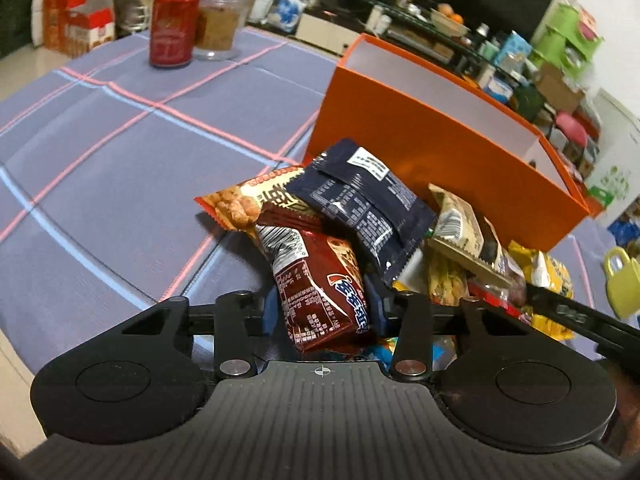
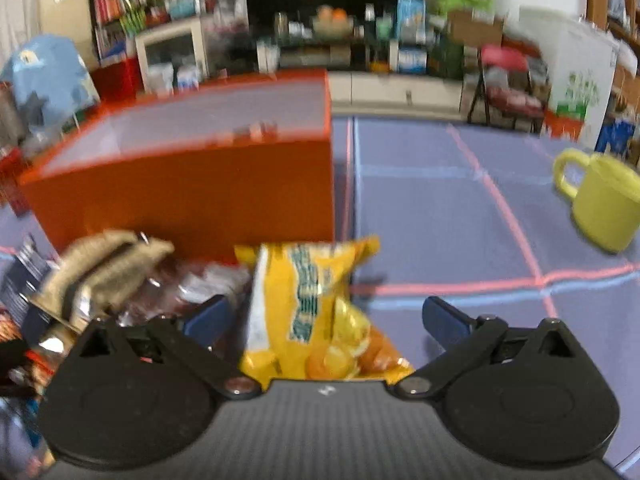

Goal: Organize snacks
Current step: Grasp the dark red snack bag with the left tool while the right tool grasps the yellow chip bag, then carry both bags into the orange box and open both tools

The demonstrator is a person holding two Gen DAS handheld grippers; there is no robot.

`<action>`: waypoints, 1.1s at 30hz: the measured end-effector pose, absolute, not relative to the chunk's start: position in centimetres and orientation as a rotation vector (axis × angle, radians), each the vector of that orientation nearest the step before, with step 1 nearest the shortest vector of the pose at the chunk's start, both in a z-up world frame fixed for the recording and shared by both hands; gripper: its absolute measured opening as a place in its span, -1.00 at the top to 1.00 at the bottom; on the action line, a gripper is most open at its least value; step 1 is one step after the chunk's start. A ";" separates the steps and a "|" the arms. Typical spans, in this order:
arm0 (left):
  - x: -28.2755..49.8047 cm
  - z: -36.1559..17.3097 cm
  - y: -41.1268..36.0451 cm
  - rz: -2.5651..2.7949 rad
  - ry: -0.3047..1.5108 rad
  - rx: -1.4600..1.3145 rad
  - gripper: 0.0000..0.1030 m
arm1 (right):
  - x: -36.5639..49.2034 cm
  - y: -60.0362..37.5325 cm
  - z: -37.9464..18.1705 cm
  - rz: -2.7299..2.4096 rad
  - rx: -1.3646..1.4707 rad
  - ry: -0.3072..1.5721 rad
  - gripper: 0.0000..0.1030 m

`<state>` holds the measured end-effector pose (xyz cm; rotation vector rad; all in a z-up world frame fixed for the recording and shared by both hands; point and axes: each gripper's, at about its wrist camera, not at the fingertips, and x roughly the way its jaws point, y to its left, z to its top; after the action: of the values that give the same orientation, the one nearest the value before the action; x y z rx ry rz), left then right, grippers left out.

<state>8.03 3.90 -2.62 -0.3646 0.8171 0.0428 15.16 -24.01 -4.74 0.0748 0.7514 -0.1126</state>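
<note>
Your left gripper (image 1: 322, 312) is clamped on the dark red crinkly foil snack packet (image 1: 320, 296), near side of the open orange cardboard box (image 1: 420, 152). Light, soft, slippery: hold mid-body. Right gripper (image 2: 326, 320) gapes around the yellow packet (image 2: 308, 304).

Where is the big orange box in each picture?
Left wrist view: the orange box fills the upper right, standing behind the pile of snack packets, its open top showing a pale inside.
Right wrist view: the orange box sits left of centre, behind the yellow snack bag.
Shared landmark: the yellow-green mug, at the right edge in both.
</note>
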 end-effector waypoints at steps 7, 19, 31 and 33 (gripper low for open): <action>8.0 -2.6 5.0 0.015 0.826 -0.375 0.79 | 15.9 -25.3 -4.9 -0.096 0.141 0.802 -0.04; 7.0 -1.1 4.7 -0.022 0.785 -0.285 1.00 | 14.7 -24.4 -3.4 -0.016 0.129 0.790 0.27; 6.7 -0.7 3.9 -0.052 0.762 -0.237 1.00 | 14.2 -24.3 -3.6 0.025 0.140 0.790 0.27; 6.6 -0.7 4.0 -0.050 0.760 -0.239 1.00 | 14.3 -24.5 -3.6 0.025 0.144 0.787 0.27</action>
<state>6.63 4.03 -0.66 -0.2385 0.7598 -0.0499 14.27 -24.50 -3.58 0.1444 0.7870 0.0252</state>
